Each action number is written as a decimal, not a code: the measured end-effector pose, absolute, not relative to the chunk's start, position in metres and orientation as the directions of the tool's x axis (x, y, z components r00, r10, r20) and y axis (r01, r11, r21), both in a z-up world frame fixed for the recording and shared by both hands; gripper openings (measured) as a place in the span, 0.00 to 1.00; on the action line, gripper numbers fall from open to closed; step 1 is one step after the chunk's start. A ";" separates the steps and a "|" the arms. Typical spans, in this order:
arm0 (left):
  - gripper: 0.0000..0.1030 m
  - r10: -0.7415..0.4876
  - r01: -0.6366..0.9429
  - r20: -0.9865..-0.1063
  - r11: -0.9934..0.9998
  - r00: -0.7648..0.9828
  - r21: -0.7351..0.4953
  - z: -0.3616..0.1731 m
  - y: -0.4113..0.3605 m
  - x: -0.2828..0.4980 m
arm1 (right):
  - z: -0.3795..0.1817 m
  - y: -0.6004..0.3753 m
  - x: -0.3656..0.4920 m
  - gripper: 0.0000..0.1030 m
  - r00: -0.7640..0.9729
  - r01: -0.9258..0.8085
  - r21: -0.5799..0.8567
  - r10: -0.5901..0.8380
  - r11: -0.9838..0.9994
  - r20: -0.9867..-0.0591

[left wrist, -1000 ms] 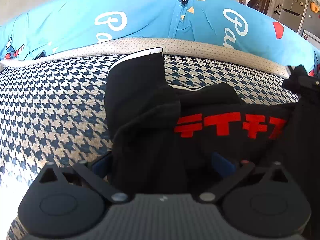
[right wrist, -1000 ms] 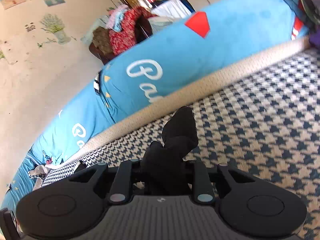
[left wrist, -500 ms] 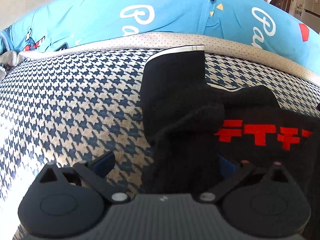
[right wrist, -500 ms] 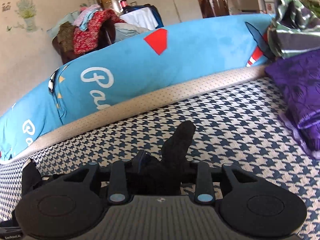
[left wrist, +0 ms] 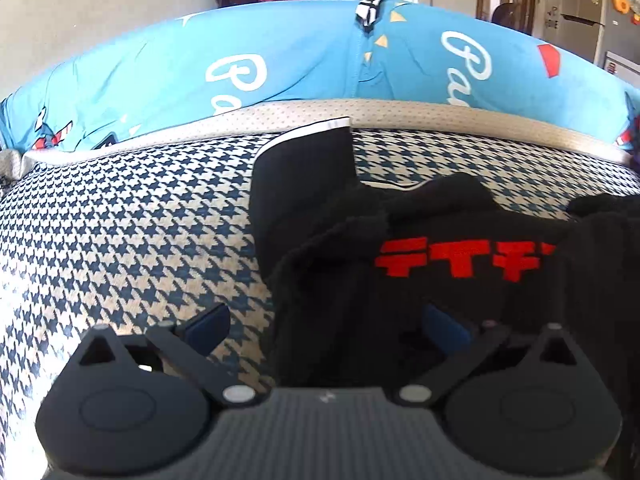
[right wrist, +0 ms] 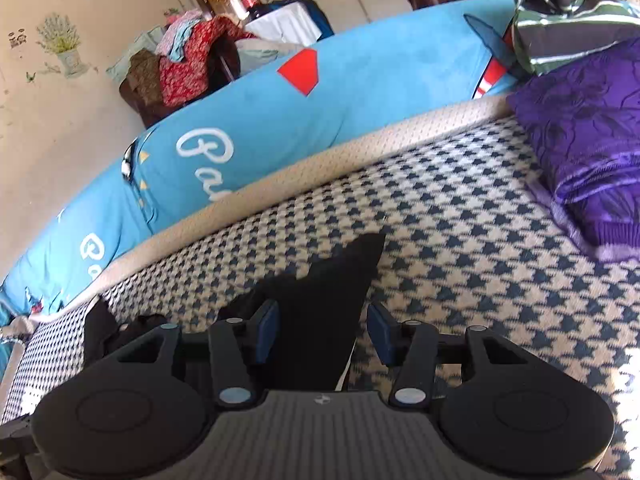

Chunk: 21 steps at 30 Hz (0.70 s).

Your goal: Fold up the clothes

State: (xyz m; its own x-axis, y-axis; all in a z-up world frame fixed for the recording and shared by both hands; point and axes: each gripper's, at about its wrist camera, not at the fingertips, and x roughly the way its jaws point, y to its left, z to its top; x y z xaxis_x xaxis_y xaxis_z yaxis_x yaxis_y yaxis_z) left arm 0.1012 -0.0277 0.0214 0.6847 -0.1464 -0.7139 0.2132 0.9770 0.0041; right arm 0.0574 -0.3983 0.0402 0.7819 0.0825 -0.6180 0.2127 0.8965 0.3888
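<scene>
A black garment [left wrist: 344, 240] with red characters [left wrist: 464, 258] lies crumpled on the houndstooth bed cover [left wrist: 132, 240]. One white-edged part lies flat toward the far edge. My left gripper [left wrist: 324, 330] is open, low over the garment, with black cloth lying between its blue pads. In the right wrist view a black corner of the garment [right wrist: 332, 296] lies between my right gripper's [right wrist: 322, 330] pads. That gripper is open, the pads apart and clear of the cloth.
A long blue pillow [left wrist: 304, 56] with white lettering lies along the far edge of the bed. A purple garment [right wrist: 588, 128] and a striped one [right wrist: 560, 4] lie at the right. Clothes are heaped on a chair [right wrist: 180, 64] by the wall.
My right gripper has opened and let go of the black cloth, which has dropped onto the bed. My left gripper has stayed open over the garment, shifting slightly.
</scene>
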 end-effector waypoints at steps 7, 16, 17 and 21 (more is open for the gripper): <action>1.00 -0.238 0.271 -0.699 0.960 0.674 -0.066 0.027 -0.024 0.068 | 0.017 -0.373 0.014 0.56 0.702 0.137 0.458 0.240 0.878 -0.671; 1.00 -0.252 0.252 -0.711 0.962 0.656 -0.107 0.023 -0.016 0.037 | 0.003 -0.355 -0.034 0.67 0.690 0.125 0.469 0.263 0.874 -0.675; 1.00 -0.252 0.245 -0.714 0.963 0.654 -0.116 0.022 -0.014 0.035 | 0.003 -0.352 -0.036 0.67 0.691 0.123 0.455 0.253 0.882 -0.678; 1.00 -0.252 0.218 -0.726 0.965 0.640 -0.143 0.017 -0.007 0.026 | 0.004 -0.340 -0.045 0.67 0.696 0.105 0.412 0.229 0.905 -0.680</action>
